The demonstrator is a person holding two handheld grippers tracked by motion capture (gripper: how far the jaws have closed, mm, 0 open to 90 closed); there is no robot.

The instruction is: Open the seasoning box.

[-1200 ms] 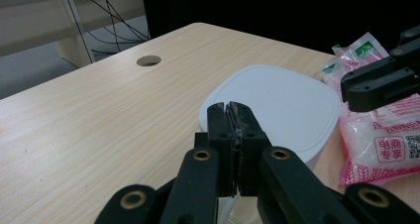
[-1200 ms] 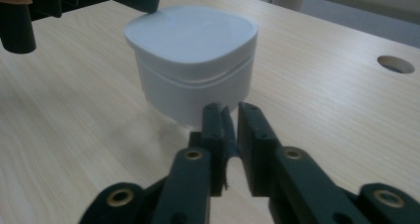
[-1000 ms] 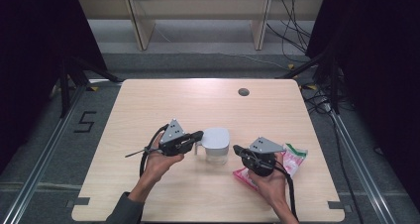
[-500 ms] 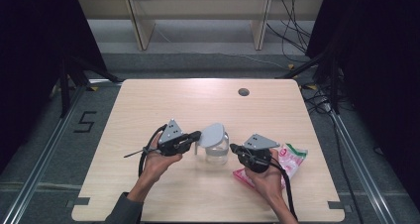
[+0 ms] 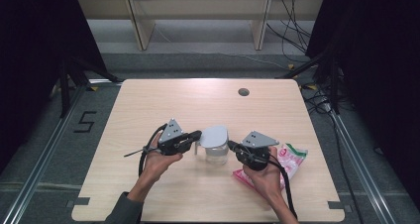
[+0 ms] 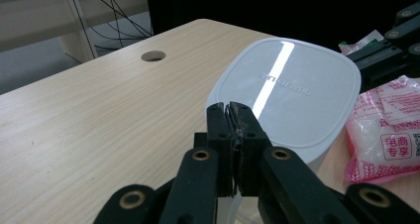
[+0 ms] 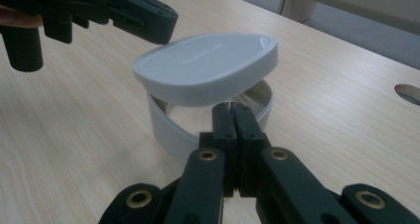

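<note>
Between both tongs, the left tongs [image 5: 197, 135] clamp the raised lid [image 5: 214, 136], the right tongs [image 5: 231, 145] grip the container [image 5: 216, 155] rim.

Bag [image 6: 391, 135] — cut off, right edge

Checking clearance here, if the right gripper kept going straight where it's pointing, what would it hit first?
Most likely the clear container: the right gripper points at its rim from close by, under the tilted white lid that the left gripper holds. Contact can't be judged.
</note>
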